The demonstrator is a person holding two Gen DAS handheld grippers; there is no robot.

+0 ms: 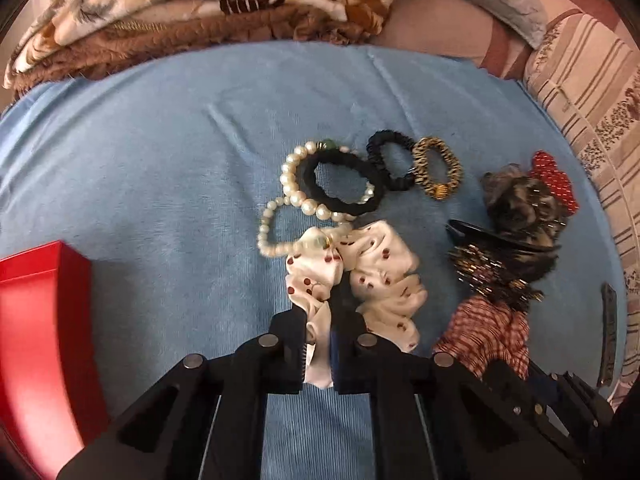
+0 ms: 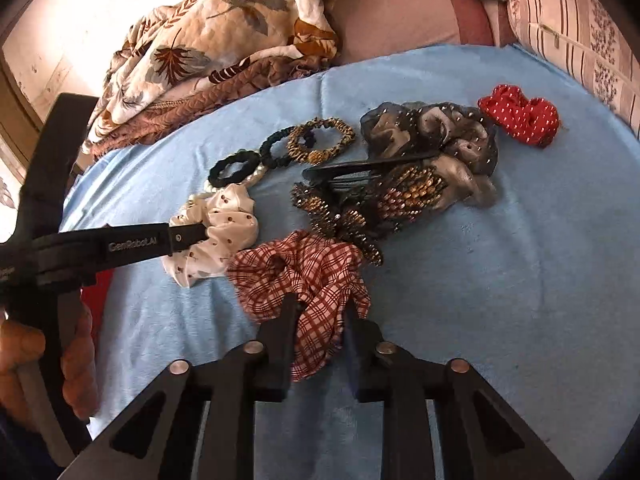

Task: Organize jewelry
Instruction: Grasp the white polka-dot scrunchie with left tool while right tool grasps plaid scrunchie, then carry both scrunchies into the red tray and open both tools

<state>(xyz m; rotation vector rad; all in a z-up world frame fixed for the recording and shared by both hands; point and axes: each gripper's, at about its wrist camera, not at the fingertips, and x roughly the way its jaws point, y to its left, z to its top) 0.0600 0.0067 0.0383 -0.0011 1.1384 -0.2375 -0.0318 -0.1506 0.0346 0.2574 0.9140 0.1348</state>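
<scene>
My left gripper (image 1: 320,316) is shut on the near edge of a white scrunchie with red dots (image 1: 380,264), which lies on the blue cloth (image 1: 160,160). The right wrist view shows the same gripper (image 2: 200,232) from the side, biting that white scrunchie (image 2: 228,220). My right gripper (image 2: 320,308) is shut on a red plaid scrunchie (image 2: 304,272), with fabric bunched between its fingers. Beyond the white scrunchie lie a pearl bracelet (image 1: 292,188), a black hair tie (image 1: 310,184), a navy tie (image 1: 376,160) and a gold-striped tie (image 1: 420,172).
A red box (image 1: 36,320) stands at the left edge. To the right lie a black hair clip (image 2: 360,168), a beaded piece (image 2: 400,196), a dark sheer scrunchie (image 2: 460,132) and a red dotted scrunchie (image 2: 520,116). A leaf-patterned quilt (image 2: 200,52) borders the cloth's far side. A hand (image 2: 76,360) holds the left gripper.
</scene>
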